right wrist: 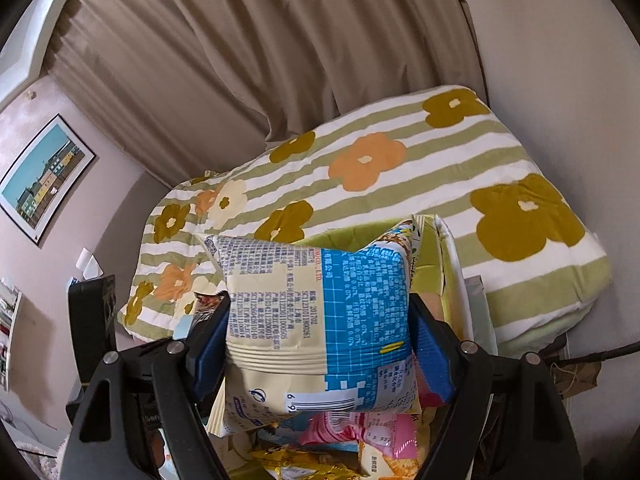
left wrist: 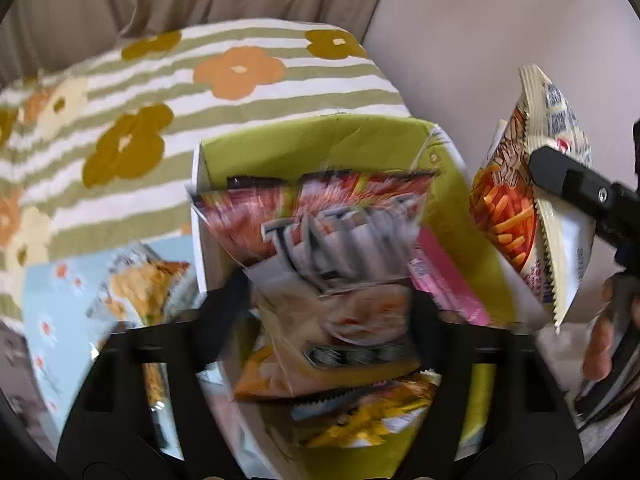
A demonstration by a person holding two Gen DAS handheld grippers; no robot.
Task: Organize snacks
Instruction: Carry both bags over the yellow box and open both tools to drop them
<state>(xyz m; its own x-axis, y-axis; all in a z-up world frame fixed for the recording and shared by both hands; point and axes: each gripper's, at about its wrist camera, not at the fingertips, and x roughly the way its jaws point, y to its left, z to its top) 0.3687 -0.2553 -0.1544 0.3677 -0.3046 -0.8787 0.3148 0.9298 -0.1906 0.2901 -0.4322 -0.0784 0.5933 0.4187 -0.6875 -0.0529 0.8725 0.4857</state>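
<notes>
A lime-green box (left wrist: pixel 360 136) holds several snack packets, among them a pink one (left wrist: pixel 448 280) and a yellow one (left wrist: pixel 368 416). My left gripper (left wrist: pixel 328 304) hangs over the box, open. A blurred red snack bag (left wrist: pixel 320 216) lies between its fingers over the pile, and the pads do not press on it. My right gripper (right wrist: pixel 320 312) is shut on a cream and blue snack bag (right wrist: pixel 320 304), held above the box's right side (right wrist: pixel 432 276). In the left wrist view the same bag (left wrist: pixel 532 208) shows its fries picture, pinched by a black finger (left wrist: pixel 568 180).
A green-striped flowered blanket (left wrist: pixel 200 92) lies behind the box, with a brown curtain (right wrist: pixel 240 60) and a pale wall beyond. Left of the box a snack packet (left wrist: pixel 140 292) rests on a light blue flowered cloth (left wrist: pixel 52 320). A framed picture (right wrist: pixel 44 176) hangs at far left.
</notes>
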